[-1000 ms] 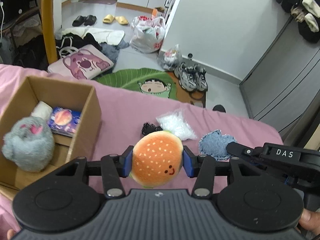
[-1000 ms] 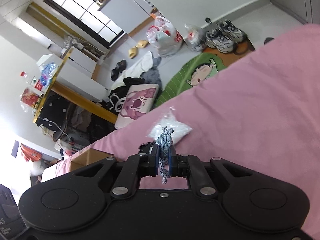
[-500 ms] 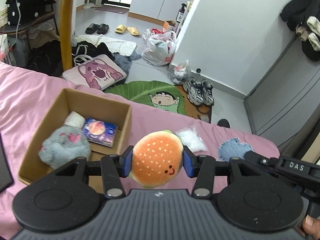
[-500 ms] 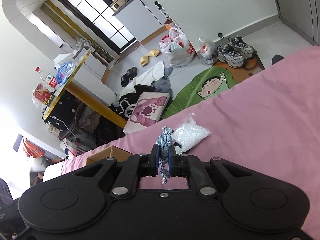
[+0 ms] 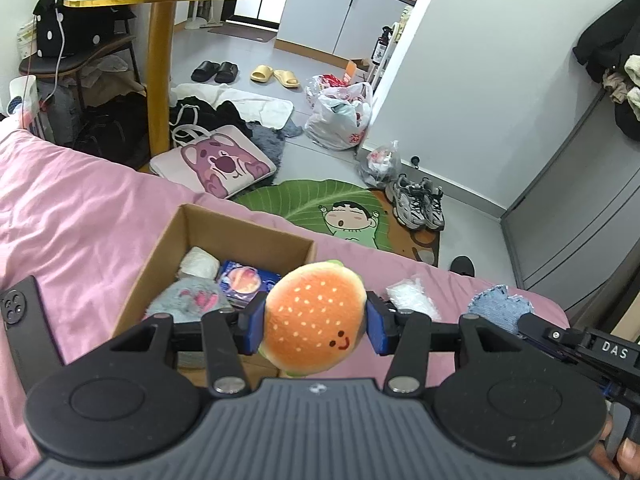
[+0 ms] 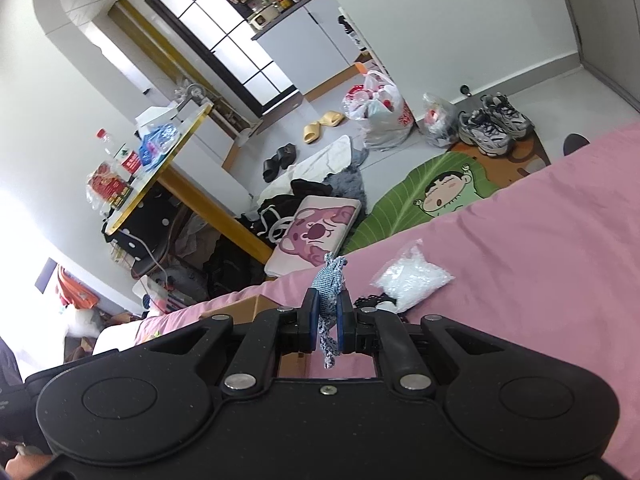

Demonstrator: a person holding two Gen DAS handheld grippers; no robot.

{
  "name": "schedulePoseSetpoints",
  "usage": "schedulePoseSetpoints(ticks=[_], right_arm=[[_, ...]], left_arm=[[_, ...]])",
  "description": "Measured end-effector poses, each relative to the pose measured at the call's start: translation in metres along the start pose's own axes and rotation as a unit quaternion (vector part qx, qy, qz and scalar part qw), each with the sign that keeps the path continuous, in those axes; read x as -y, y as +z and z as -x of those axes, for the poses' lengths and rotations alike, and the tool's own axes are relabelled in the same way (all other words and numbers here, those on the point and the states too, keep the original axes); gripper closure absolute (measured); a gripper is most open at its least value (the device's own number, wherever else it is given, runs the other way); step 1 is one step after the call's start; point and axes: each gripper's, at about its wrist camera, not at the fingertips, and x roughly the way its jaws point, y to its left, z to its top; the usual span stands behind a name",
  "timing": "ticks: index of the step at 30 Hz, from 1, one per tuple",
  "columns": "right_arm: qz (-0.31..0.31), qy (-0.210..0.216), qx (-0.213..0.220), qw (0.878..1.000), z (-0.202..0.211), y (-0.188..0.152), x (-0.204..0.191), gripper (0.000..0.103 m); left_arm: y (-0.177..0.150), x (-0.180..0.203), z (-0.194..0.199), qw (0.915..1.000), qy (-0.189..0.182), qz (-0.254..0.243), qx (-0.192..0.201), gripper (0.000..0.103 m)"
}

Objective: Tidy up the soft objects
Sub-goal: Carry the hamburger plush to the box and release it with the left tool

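home bedroom | pink bed (image 5: 80, 216) | slippers (image 5: 275, 76) | sneakers (image 5: 420, 202) | kitchen cabinets (image 5: 336, 20)

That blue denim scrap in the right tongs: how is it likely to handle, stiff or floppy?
Probably floppy: the denim scrap droops below the right tongs, frayed end dangling. Likely light and thin, since the jaws sit nearly closed on it. Unlikely to roll; it may snag.

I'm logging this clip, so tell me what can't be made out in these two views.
- Cardboard box: near wall and floor hidden behind the left tongs and burger plush, left wrist view.
- Black item beside the white bag: mostly behind the right tongs, right wrist view.
- Denim patch: pinched edge-on, shape unreadable.
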Motion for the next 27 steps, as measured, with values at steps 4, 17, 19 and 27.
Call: schedulePoseSetpoints(ticks=[4,17,19,27], right_arm=[[0.012,0.006,0.000,1.000,0.001,-0.002,-0.008,0.094],[0.034,0.009,-0.008,0.999,-0.008,-0.007,-0.026,0.094],[0.038,0.009,-0.010,0.999,-0.011,-0.007,-0.029,0.094],[0.054,0.007,-0.023,0.998,-0.028,-0.011,-0.047,0.094]], left_arm=[[0.002,-0.010,-0.002,1.0000,0.005,0.006,-0.001,0.054],[0.008,-0.035,-0.024,0.9993,0.010,0.034,-0.012,0.054],[0.009,-0.039,-0.029,0.9991,0.009,0.039,-0.013,0.054],[-0.001,-0.049,-0.052,0.9971,-0.020,0.068,-0.026,0.053]])
